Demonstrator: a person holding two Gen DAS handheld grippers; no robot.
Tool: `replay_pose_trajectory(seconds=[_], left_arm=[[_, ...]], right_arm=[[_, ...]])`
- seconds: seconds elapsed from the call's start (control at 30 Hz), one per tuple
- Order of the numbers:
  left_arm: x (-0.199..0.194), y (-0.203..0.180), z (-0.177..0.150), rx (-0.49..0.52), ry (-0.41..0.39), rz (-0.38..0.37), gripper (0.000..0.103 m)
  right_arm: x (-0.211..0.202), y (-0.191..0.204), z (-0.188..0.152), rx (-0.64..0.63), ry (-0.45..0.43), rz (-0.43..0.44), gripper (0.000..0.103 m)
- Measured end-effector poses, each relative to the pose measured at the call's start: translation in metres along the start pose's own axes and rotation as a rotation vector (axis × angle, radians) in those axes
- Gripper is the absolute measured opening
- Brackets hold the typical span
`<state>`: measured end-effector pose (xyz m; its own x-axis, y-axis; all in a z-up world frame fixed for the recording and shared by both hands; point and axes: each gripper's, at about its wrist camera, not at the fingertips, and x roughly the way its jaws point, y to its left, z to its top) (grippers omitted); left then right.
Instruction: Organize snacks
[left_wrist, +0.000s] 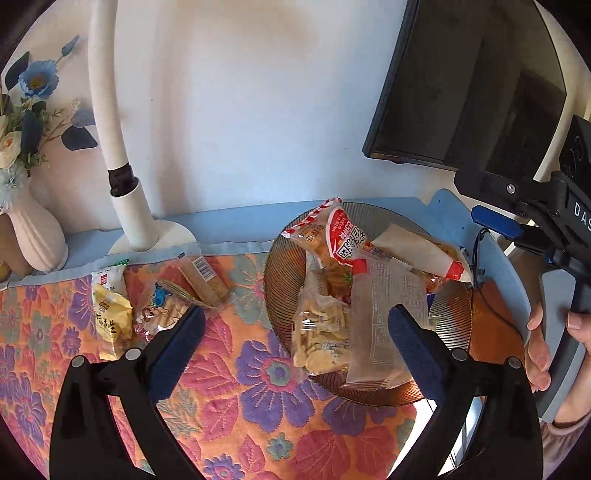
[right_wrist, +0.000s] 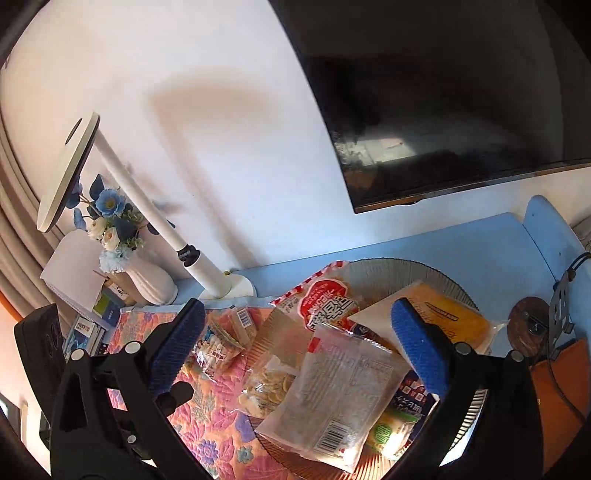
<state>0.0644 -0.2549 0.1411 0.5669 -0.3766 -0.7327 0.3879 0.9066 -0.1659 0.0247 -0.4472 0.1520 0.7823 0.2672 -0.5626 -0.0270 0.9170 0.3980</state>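
A ribbed brown glass plate (left_wrist: 275, 280) (right_wrist: 399, 267) holds several snack packets: a red-and-white one (left_wrist: 338, 234) (right_wrist: 327, 301), a clear bag of crackers (left_wrist: 319, 332) (right_wrist: 271, 384), a translucent wrapper (left_wrist: 384, 314) (right_wrist: 340, 387) and a yellow-cream packet (left_wrist: 417, 251) (right_wrist: 450, 317). On the floral cloth to the left lie a yellow packet (left_wrist: 109, 317), a cartoon-printed packet (left_wrist: 159, 306) (right_wrist: 212, 350) and a biscuit packet (left_wrist: 207, 280) (right_wrist: 242, 325). My left gripper (left_wrist: 295, 332) is open and empty, above the plate's left edge. My right gripper (right_wrist: 299, 343) is open and empty, above the plate; it also shows in the left wrist view (left_wrist: 517, 221).
A white lamp (left_wrist: 129, 206) (right_wrist: 207, 273) and a white vase of blue flowers (left_wrist: 33, 229) (right_wrist: 144, 277) stand at the back left. A dark screen (left_wrist: 465, 85) (right_wrist: 443, 92) hangs on the wall. A blue table (right_wrist: 480, 243) carries the floral cloth (left_wrist: 240, 387).
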Motion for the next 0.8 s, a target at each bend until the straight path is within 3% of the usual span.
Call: replay_pose_trajectory(seconds=[0.37, 0.63, 0.8], left_arm=[[-0.047, 0.127, -0.011, -0.107, -0.029, 0.138, 0.098], [-0.027, 0.209, -0.052, -0.186, 0.043, 0.157, 0.098], [0.010, 0.227, -0.074, -0.216, 0.082, 0.115, 0.098]], right_arm=[[0.041, 0.120, -0.042, -0.029, 0.009, 0.168, 0.100], [0.090, 0.153, -0.130, -0.161, 0.054, 0.097, 0.100], [0.124, 0.140, -0.155, -0.082, 0.093, 0.065, 0.100]])
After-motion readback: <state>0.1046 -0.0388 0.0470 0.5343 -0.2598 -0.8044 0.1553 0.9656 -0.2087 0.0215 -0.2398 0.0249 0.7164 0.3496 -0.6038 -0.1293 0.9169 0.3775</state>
